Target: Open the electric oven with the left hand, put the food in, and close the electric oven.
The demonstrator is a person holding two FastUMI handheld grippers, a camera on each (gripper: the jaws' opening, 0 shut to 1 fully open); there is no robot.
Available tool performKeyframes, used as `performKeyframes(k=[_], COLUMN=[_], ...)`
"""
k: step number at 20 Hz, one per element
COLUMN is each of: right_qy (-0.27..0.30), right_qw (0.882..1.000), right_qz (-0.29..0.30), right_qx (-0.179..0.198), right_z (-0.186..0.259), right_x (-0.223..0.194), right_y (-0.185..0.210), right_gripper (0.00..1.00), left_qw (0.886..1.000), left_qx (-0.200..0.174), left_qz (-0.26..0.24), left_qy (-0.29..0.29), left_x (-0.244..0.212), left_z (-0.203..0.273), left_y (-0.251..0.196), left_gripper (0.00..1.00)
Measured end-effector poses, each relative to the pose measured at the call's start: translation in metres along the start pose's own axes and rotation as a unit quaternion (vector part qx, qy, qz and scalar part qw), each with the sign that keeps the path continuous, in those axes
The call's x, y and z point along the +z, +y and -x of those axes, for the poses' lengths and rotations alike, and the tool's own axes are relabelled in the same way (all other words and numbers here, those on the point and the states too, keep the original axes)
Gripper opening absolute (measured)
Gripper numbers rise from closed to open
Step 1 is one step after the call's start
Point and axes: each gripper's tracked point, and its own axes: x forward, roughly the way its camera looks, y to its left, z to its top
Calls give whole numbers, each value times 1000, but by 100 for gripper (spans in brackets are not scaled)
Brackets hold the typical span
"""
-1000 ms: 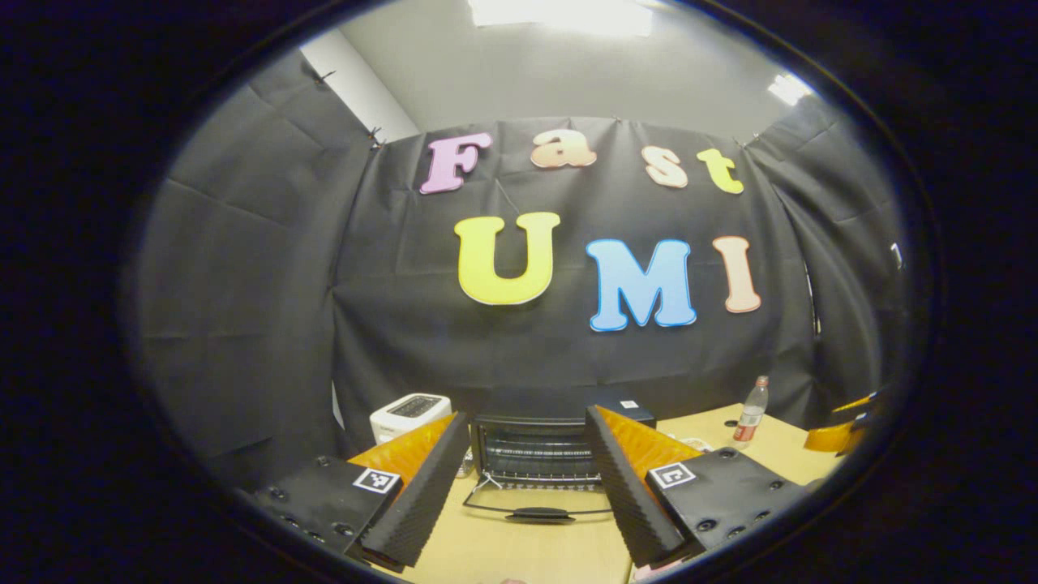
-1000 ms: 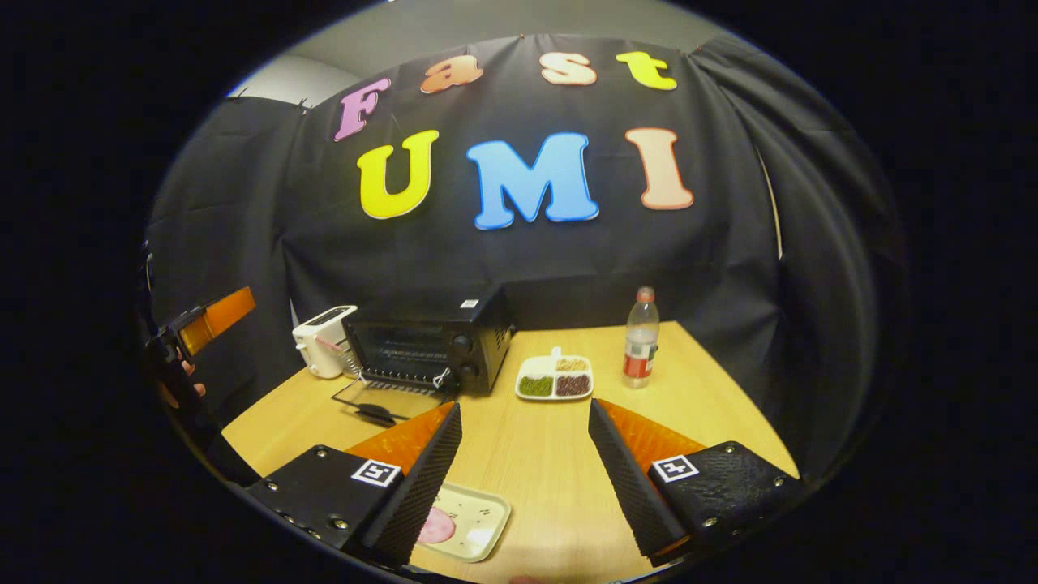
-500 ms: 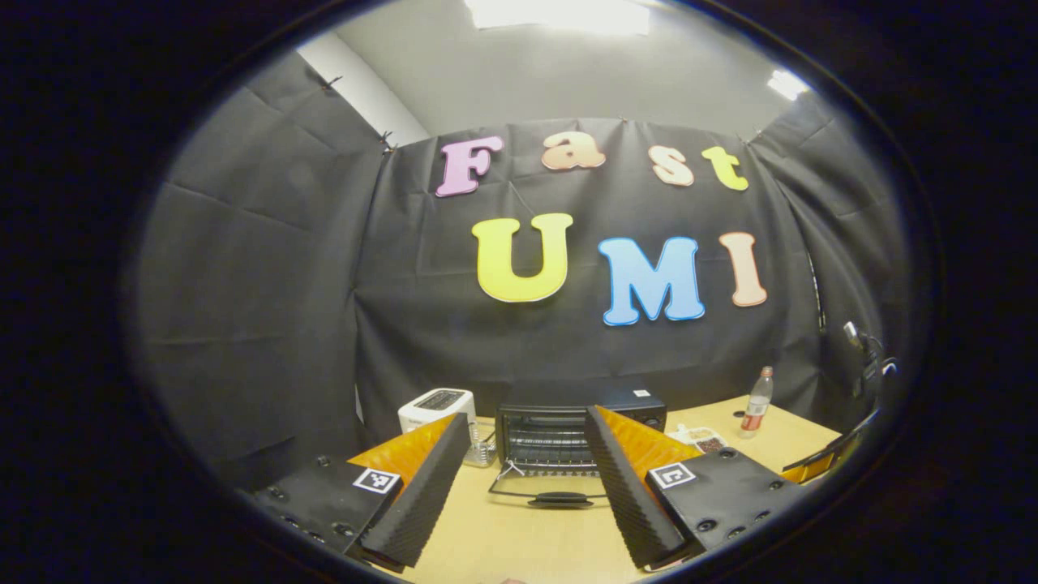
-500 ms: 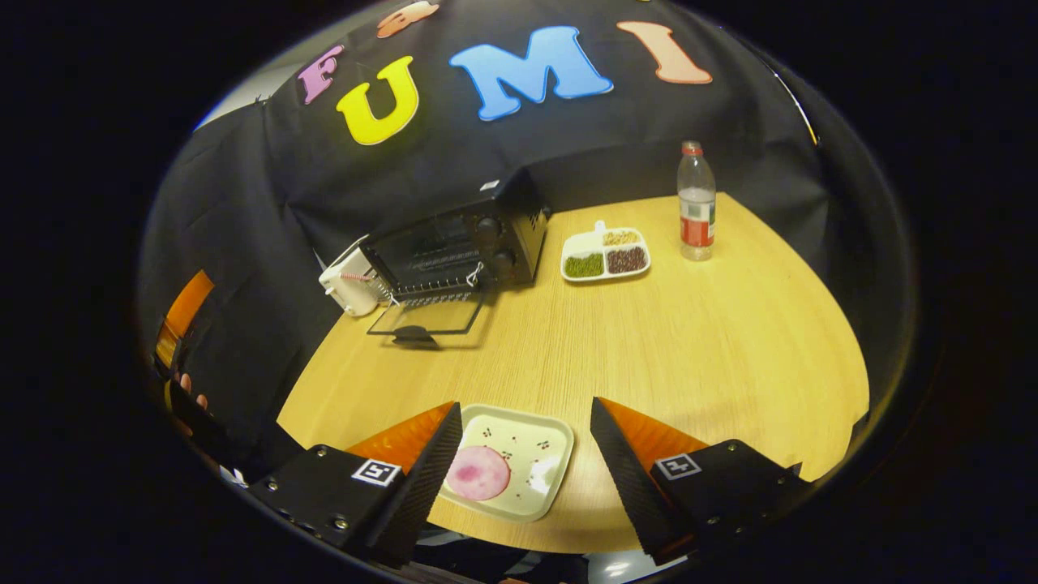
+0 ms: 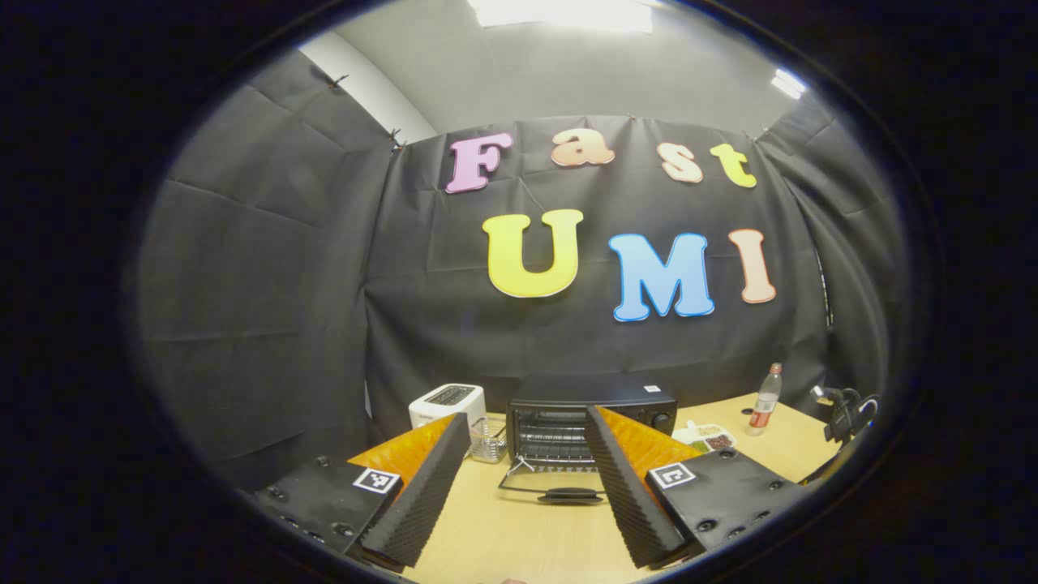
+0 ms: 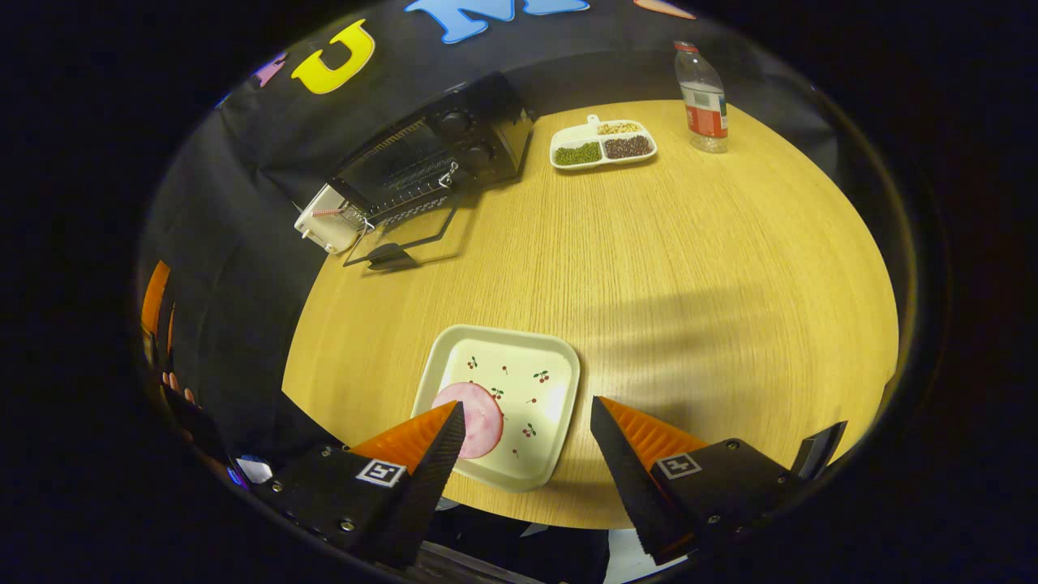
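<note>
Food comes first here: a pink round slice [image 6: 471, 418] lies on the near-left part of a cream square plate [image 6: 535, 405] with small cherry prints, and the plate sits on the wooden bench [image 6: 649, 268] close to its near edge. In the right gripper view the right claw [image 6: 523, 442] hangs just above that plate, jaws spread wide and holding nothing; the slice is at about 10 o'clock from the gap, touching the tip of the left finger in the picture, while the plate's right edge falls between the two fingers. The plate's longer run points toward 1 o'clock, so my guess is the claw must shift a little toward 9 o'clock to straddle a rim. This claw is plainly the nearer one to the food. Farther off, at 11 o'clock, the black electric oven [image 6: 438, 158] stands with its glass door [image 6: 401, 239] dropped flat onto the bench, well apart from the plate. In the left gripper view the left claw [image 5: 527, 483] is likewise wide apart and empty, aimed at 12 o'clock straight at the oven, with the door's handle [image 5: 570, 494] lying between its fingers in the picture.
</note>
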Motion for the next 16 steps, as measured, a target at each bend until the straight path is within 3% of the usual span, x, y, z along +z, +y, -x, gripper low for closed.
performKeyframes(k=[3, 6, 7, 8, 9, 11, 12, 13, 14, 16], right_qy=[34, 57, 54, 56, 60, 71, 76, 68, 77, 71], right_qw=[999, 997, 997, 997, 996, 995, 995, 994, 994, 993], right_qz=[-15, -43, -50, -56, -63, -69, -68, -83, -82, -98], right_qx=[0, 1, 0, 0, 4, 4, -24, -16, -8, 3], right_z=[-14, -23, -22, -26, -23, -26, -30, -37, -27, -40], right_x=[-12, -21, -18, -17, -15, -17, -19, -15, -17, -16], right_y=[-7, -12, -15, -15, -16, -18, -34, -31, -30, -32], right_gripper=[96, 79, 58, 61, 52, 51, 51, 27, 4, 2], left_qw=[1000, 1000, 1000, 1000, 1000, 1000, 1000, 999, 999, 999], left_qx=[6, 13, 16, 19, 22, 27, 29, 32, 35, 40], left_qz=[-2, -6, -6, -6, -5, -1, 0, 2, 2, 5], left_qy=[5, 3, 4, 4, 4, 4, 4, 3, 4, 6], left_x=[-2, -2, -1, -1, -1, 0, -1, -2, -4, -9], left_z=[1, 3, 5, 5, 6, 9, 12, 13, 15, 19], left_y=[2, 7, 8, 9, 11, 11, 11, 10, 10, 8], left_gripper=[100, 96, 100, 100, 100, 100, 100, 96, 100, 100])
